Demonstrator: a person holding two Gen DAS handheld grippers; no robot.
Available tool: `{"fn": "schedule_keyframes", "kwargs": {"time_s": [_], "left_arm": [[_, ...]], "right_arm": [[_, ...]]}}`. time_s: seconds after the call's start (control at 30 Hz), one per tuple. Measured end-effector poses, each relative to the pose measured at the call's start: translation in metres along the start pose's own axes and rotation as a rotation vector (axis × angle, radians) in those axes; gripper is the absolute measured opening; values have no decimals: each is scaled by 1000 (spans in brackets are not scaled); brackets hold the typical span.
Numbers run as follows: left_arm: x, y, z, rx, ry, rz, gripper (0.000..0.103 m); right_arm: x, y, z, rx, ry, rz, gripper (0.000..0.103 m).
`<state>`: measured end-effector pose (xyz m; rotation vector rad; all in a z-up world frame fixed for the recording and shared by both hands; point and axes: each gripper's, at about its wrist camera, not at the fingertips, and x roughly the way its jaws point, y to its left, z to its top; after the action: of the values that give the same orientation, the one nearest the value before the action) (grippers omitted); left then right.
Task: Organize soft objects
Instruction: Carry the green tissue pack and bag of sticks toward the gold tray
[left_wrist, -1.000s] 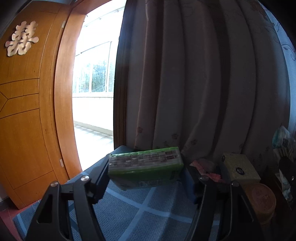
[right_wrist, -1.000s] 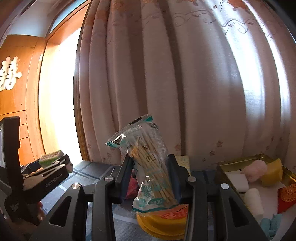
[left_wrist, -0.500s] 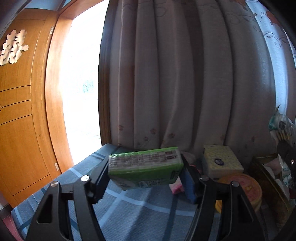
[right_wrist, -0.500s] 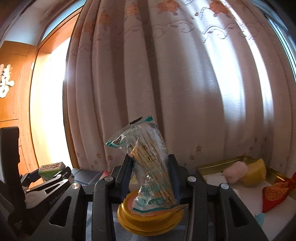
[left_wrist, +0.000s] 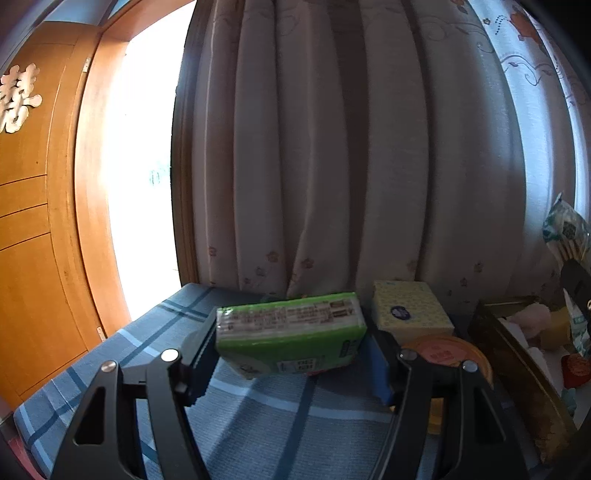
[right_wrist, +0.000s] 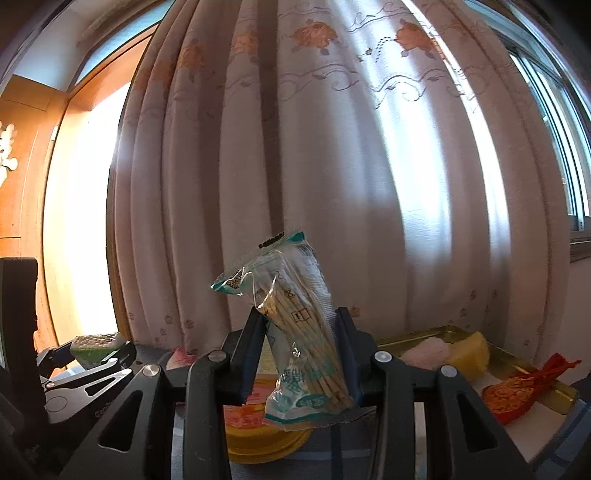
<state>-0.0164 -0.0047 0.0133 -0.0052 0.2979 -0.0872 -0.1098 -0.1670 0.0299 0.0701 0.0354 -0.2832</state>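
Both aloft: left gripper (left_wrist: 291, 363) clamping green pack (left_wrist: 288, 332), right gripper (right_wrist: 301, 360) clamping stick packet (right_wrist: 299, 332).

Strong daylight comes thru the doorway (left_wrist: 125, 206), blown out to pure white in both views, no detail left. Right-wrist view: more light filters thru the curtain (right_wrist: 369, 184), bright vertical bands w/ darker folds btwn; window (right_wrist: 554, 122) at right edge glows. Left-wrist view is dimmer overall; curtain mostly in shade, bluish glare at upper right. Grippers backlit, near-black silhouettes at bottom. Green pack (left_wrist: 288, 332) slightly soft; its top label is lit, its front face darker. Heavy fisheye bend: door frame & curtain folds bow outward, dark vignette in corners.
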Motion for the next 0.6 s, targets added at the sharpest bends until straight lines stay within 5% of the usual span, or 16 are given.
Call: {"fn": "schedule_keyframes", "kwargs": {"time_s": [0.6], "left_arm": [[-10,-50,-6,43,0,-90,68]], "right_arm": [[-17,-57,2,33,-21,-121,41]]}}
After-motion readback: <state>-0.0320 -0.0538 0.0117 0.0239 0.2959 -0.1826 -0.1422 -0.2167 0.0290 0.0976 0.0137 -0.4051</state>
